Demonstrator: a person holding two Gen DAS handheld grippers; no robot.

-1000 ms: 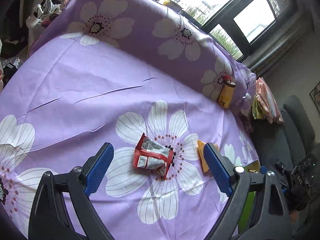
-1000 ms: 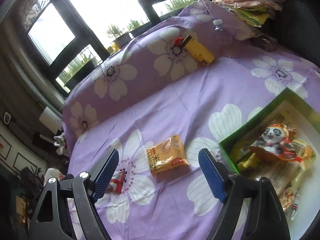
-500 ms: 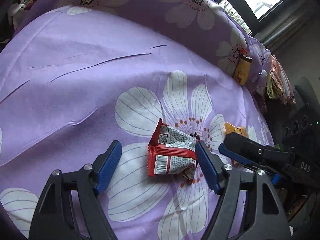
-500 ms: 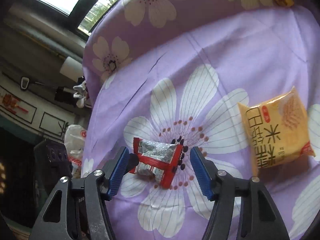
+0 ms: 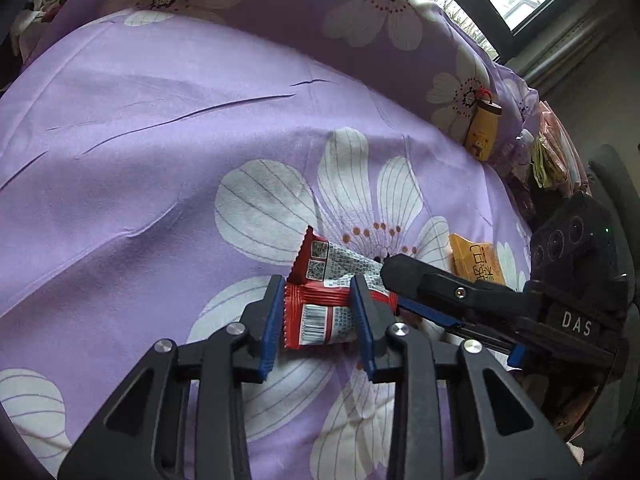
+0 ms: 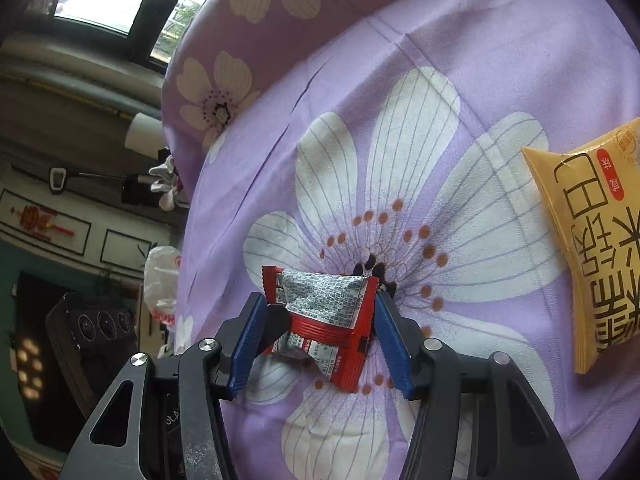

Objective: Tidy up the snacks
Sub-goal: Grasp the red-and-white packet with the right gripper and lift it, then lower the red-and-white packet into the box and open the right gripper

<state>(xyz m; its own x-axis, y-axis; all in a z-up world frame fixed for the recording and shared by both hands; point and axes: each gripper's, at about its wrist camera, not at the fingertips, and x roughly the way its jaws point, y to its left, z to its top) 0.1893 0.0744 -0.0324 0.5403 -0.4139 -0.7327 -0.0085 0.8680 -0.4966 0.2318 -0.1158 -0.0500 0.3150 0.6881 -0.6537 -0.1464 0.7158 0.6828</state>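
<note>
The right gripper [image 6: 316,336] has just been closing around a crumpled red snack packet [image 6: 324,320] on the purple flowered cloth [image 6: 480,60], its blue pads at the packet's two ends. A yellow snack bag [image 6: 592,248] lies near the cloth's right edge.

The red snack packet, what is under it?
Under the crinkly red foil snack packet lies the purple flowered cloth, right on a big white flower's dotted middle. Whatever sits directly beneath the packet itself is covered, so it cannot be seen.

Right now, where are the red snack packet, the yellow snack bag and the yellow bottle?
red snack packet [image 5: 320,320], left wrist view, on its barcode end.
yellow snack bag [image 6: 592,240], right wrist view, on its printed front.
yellow bottle [image 5: 485,130], left wrist view, on its body.
</note>
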